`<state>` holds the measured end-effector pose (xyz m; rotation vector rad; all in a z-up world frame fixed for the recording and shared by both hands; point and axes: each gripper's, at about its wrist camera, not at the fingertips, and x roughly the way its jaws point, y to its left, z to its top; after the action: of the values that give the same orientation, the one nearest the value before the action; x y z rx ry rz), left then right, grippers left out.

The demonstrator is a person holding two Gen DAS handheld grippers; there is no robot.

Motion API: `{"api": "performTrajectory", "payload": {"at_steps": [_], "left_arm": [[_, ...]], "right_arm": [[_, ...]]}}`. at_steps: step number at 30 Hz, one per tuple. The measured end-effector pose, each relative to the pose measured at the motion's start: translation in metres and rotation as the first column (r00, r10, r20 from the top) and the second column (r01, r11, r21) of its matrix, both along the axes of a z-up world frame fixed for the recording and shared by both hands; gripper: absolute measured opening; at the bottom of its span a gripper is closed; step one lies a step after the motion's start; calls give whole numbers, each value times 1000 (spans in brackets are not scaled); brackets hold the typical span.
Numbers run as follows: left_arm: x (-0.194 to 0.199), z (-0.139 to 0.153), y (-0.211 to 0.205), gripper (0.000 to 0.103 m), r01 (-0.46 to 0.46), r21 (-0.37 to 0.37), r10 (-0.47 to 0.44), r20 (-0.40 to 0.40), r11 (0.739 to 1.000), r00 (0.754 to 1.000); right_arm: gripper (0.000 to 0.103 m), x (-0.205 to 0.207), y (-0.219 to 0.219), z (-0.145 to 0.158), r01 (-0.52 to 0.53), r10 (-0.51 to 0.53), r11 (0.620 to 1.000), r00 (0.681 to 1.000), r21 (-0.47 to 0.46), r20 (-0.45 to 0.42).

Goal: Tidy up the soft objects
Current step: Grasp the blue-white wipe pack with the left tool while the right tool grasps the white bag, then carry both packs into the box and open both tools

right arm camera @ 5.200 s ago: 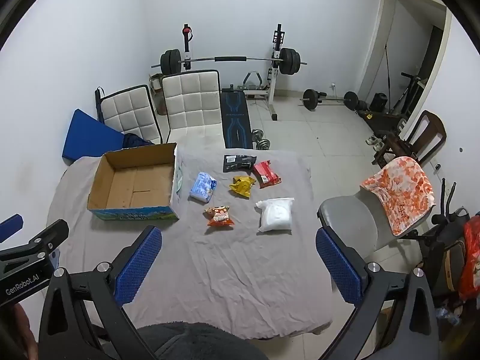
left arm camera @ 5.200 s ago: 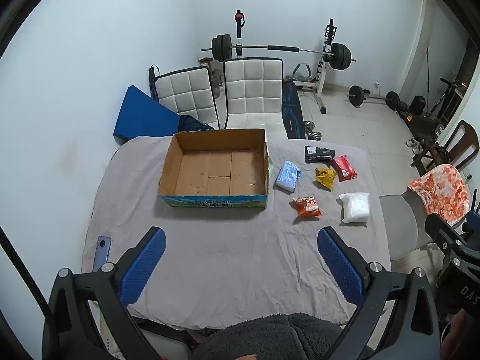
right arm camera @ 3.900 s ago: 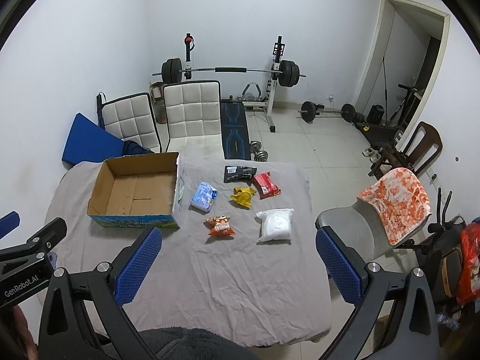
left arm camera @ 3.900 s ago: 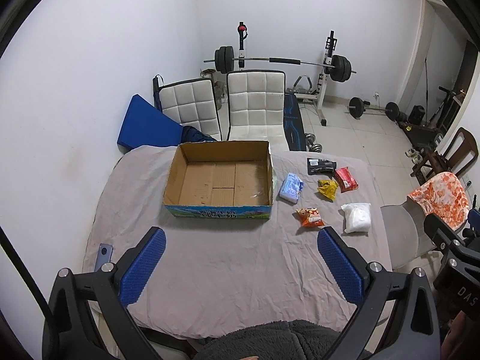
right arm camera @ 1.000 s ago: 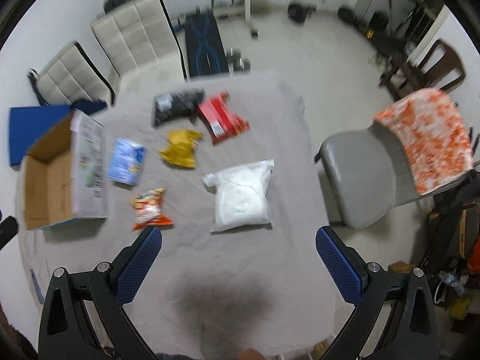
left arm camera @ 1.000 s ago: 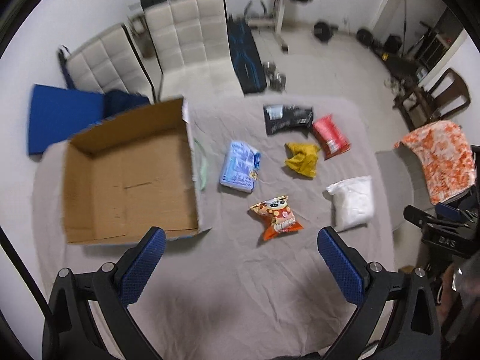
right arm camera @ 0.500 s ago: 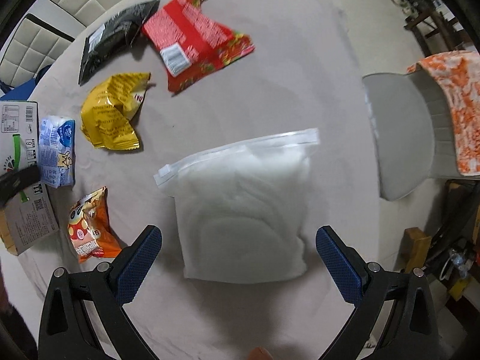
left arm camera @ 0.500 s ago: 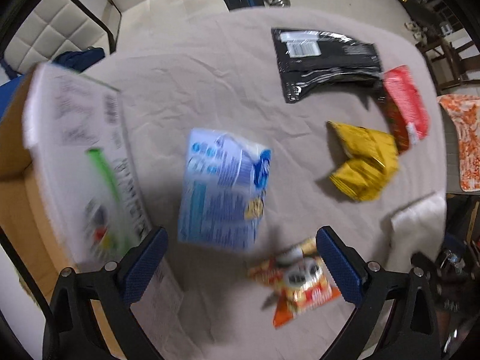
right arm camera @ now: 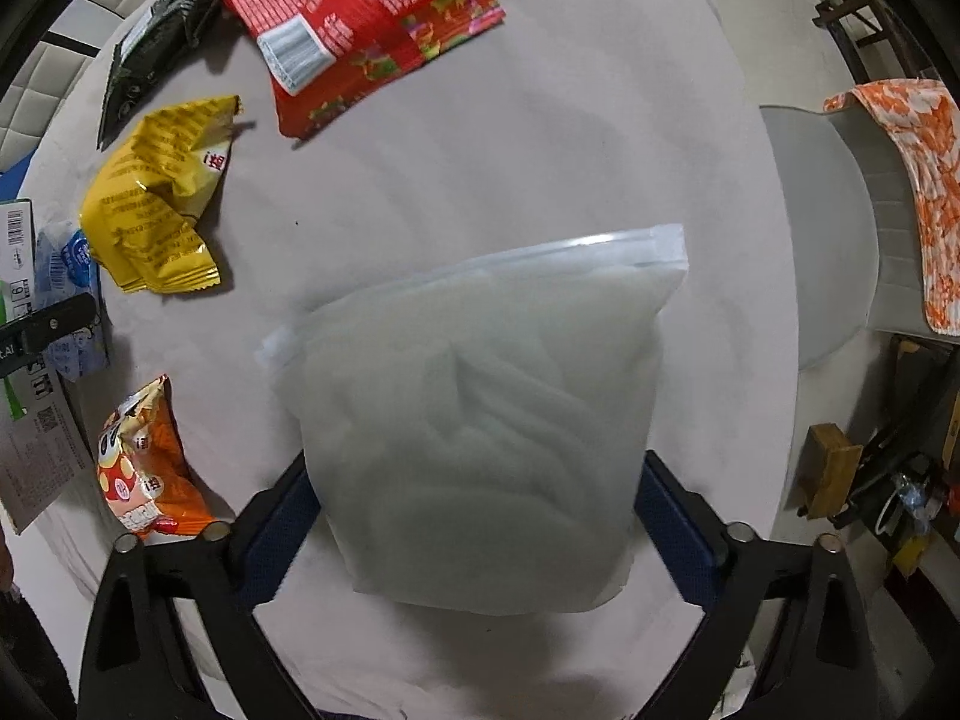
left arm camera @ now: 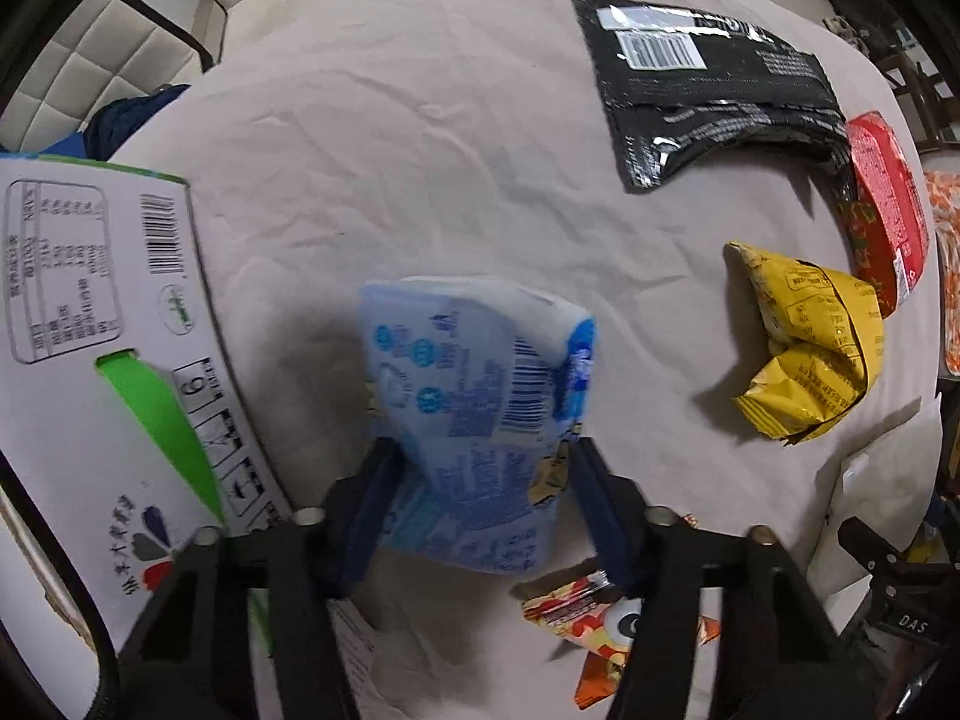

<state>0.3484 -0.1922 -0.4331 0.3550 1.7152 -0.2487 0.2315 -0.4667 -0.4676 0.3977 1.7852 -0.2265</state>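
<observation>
My left gripper (left arm camera: 480, 498) is shut on a light blue tissue pack (left arm camera: 474, 396), squeezing its near end just right of the cardboard box (left arm camera: 102, 330). My right gripper (right arm camera: 474, 516) is shut on a white zip bag (right arm camera: 480, 420), with a finger against each side of it. On the grey tablecloth (left arm camera: 390, 150) lie a black packet (left arm camera: 714, 90), a red packet (left arm camera: 888, 210), a yellow packet (left arm camera: 810, 360) and an orange snack bag (left arm camera: 606, 618). The right wrist view shows the red packet (right arm camera: 360, 18), the yellow packet (right arm camera: 156, 192) and the orange snack bag (right arm camera: 144, 468).
The box's printed side wall stands close to the left of the tissue pack. A grey chair (right arm camera: 828, 228) with an orange patterned cloth (right arm camera: 906, 192) stands off the table's right edge. White padded chairs (left arm camera: 120, 42) stand behind the table.
Both grippers dropped from high above the table down onto the packets. The left jaws closed on the tissue pack and the right jaws closed on the white bag.
</observation>
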Motion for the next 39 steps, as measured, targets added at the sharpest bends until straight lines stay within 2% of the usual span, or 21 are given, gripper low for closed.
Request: {"api": "performTrajectory", "payload": {"at_steps": [4, 13, 17, 20, 24, 28, 30, 32, 33, 34, 37, 39], "left_arm": [[-4, 4, 11, 40, -38, -18, 38, -10, 999, 999], [-24, -8, 10, 42, -33, 1, 33, 5, 999, 999], [-29, -9, 7, 39, -45, -11, 45, 19, 999, 999], [-29, -4, 11, 30, -69, -32, 70, 32, 997, 997], [-33, 13, 19, 13, -86, -61, 89, 49, 994, 995], [-36, 35, 16, 10, -79, -70, 83, 62, 994, 995], [-32, 31, 13, 12, -75, -62, 78, 58, 995, 995], [-21, 15, 4, 32, -88, -60, 89, 15, 994, 996], [-19, 7, 5, 50, -101, -62, 100, -14, 993, 995], [-12, 0, 9, 57, -104, -68, 103, -25, 992, 994], [-9, -10, 6, 59, -86, -49, 85, -11, 995, 996], [-12, -15, 10, 56, -69, -44, 69, 7, 997, 998]], "right_arm": [[92, 1, 3, -18, 7, -7, 1000, 1000, 14, -11], [88, -7, 1, -49, -17, 16, 1000, 999, -12, -41], [82, -1, 7, -56, -20, 19, 999, 999, -27, -51], [76, -1, 7, -57, -16, 14, 999, 999, -29, -45], [72, -6, 5, -58, -6, 6, 1000, 1000, -24, -29], [71, -15, -3, -57, 10, -10, 1000, 1000, -27, -16], [71, -20, -3, -57, 8, -8, 1000, 1000, -30, -12], [71, -23, -3, -55, -1, 1, 999, 1000, -35, -10], [71, -25, -4, -55, -7, 7, 999, 1000, -41, -9], [71, -27, -3, -50, -10, 9, 999, 1000, -45, -10], [71, -31, 1, -42, 0, -1, 999, 1000, -38, -15], [71, -30, 1, -41, -1, 0, 999, 1000, -40, -16]]}}
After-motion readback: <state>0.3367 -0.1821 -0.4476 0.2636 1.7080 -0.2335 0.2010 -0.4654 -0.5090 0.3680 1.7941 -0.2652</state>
